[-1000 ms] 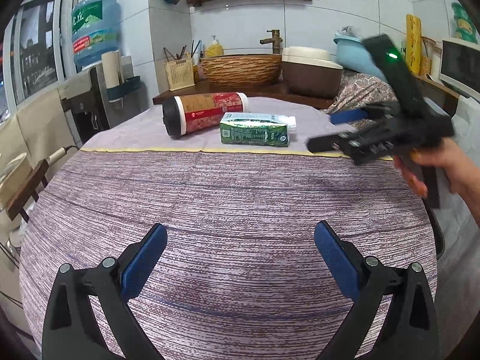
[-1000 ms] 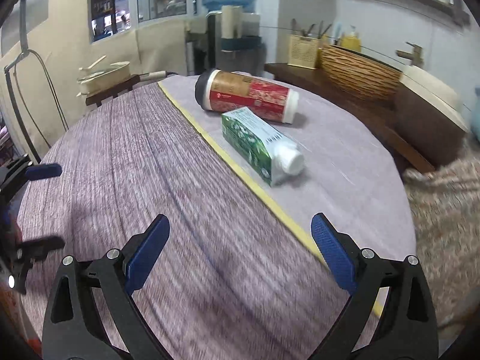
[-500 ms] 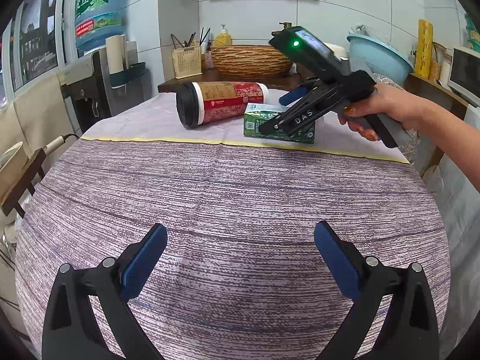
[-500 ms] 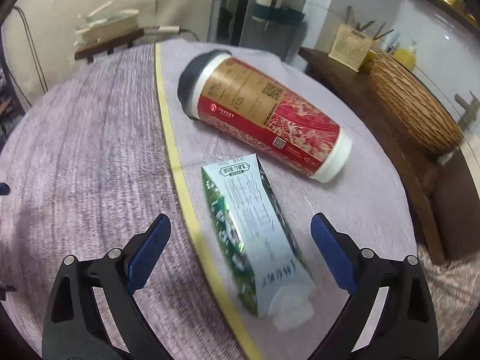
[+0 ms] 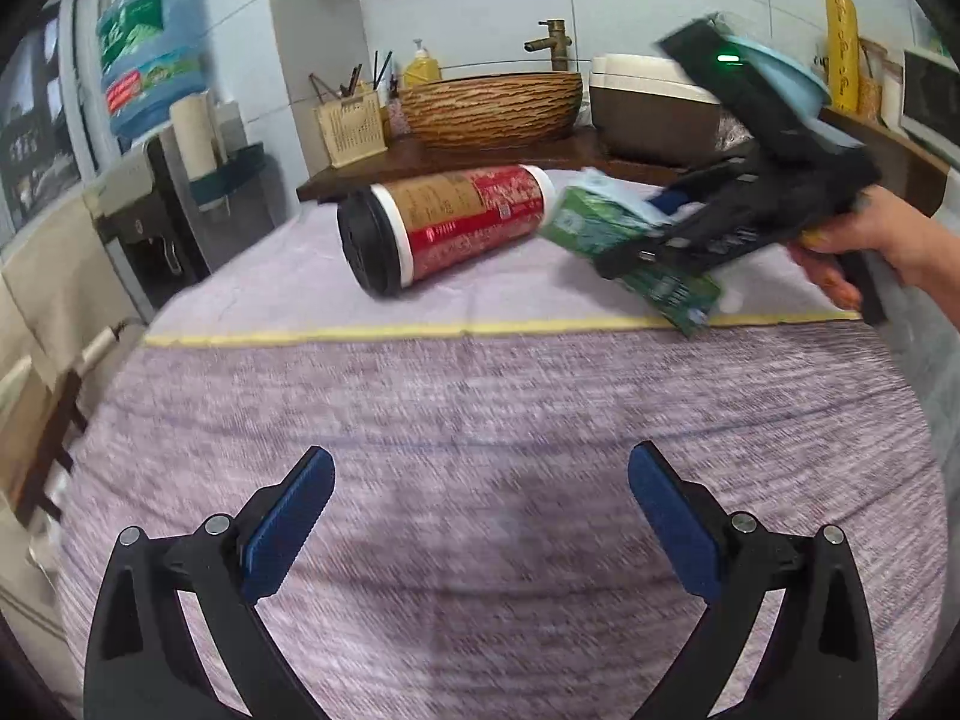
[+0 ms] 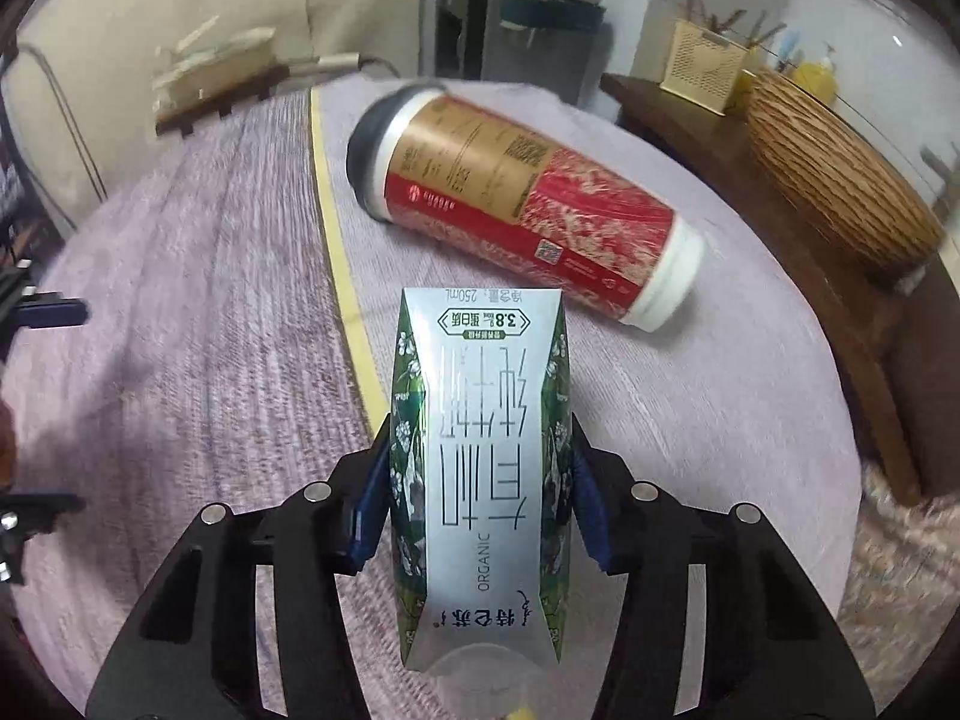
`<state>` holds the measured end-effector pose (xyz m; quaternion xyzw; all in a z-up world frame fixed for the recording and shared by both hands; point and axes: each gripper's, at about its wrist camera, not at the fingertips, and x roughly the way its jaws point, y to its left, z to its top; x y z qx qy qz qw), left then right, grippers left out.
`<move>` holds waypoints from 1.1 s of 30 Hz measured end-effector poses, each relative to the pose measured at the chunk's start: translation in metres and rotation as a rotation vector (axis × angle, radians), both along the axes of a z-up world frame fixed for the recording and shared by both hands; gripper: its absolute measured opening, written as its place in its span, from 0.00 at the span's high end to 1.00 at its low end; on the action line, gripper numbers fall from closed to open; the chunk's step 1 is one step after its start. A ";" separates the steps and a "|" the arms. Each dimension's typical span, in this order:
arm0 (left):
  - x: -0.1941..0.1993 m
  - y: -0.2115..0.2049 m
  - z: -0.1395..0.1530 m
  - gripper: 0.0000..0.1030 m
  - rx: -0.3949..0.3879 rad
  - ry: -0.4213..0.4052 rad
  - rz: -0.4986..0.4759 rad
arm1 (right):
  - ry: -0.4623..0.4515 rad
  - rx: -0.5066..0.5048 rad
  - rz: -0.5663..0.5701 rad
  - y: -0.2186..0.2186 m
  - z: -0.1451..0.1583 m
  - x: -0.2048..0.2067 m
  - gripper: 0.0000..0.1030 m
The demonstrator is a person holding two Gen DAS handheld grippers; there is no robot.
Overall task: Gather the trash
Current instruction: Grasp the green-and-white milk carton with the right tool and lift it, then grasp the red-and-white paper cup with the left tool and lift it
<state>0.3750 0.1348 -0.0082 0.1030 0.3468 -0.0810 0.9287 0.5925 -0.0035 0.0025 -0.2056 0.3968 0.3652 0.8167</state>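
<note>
Room: tiled kitchen corner, a wooden counter [image 5: 456, 156] behind the table with a woven basket [image 5: 492, 108], a brass tap [image 5: 555, 42] and a utensil holder [image 5: 351, 132]; a blue water jug [image 5: 153, 54] stands at the far left on a dispenser
Surface: round table under a striped purple cloth [image 5: 480, 420], with a paler mauve cloth [image 5: 288, 288] on the far half and a yellow band [image 5: 420, 330] where the two meet
Milk carton: green and silver carton [image 6: 480, 468], printed side up, caught lengthwise between the right gripper's pads; in the left wrist view it [image 5: 600, 228] is tilted, its far end up and its near end dipping toward the yellow band (motion blur hides whether that end touches the cloth)
Right gripper: the right gripper [image 6: 477, 498] has its jaws closing, both blue pads pressed against the carton's green sides, so it is gripping the carton; a person's hand [image 5: 864, 246] holds its handle
Paper cup: tall red and tan cup [image 5: 444, 228] with a black lid, lying on its side on the mauve cloth, just beside the carton's far end, lid toward the water jug side
Left gripper: the left gripper [image 5: 480, 516] has its jaws spread wide with nothing between the pads, over the striped cloth, well short of the cup
</note>
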 end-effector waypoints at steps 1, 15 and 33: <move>0.010 -0.002 0.005 0.06 0.029 -0.004 -0.012 | 0.006 0.032 -0.013 -0.008 0.003 -0.005 0.49; 0.171 -0.077 0.031 0.06 0.356 0.145 -0.197 | -0.018 0.233 -0.075 -0.082 0.022 -0.076 0.49; 0.265 -0.115 -0.030 0.10 0.730 0.397 -0.311 | -0.003 0.308 -0.079 -0.111 0.015 -0.093 0.49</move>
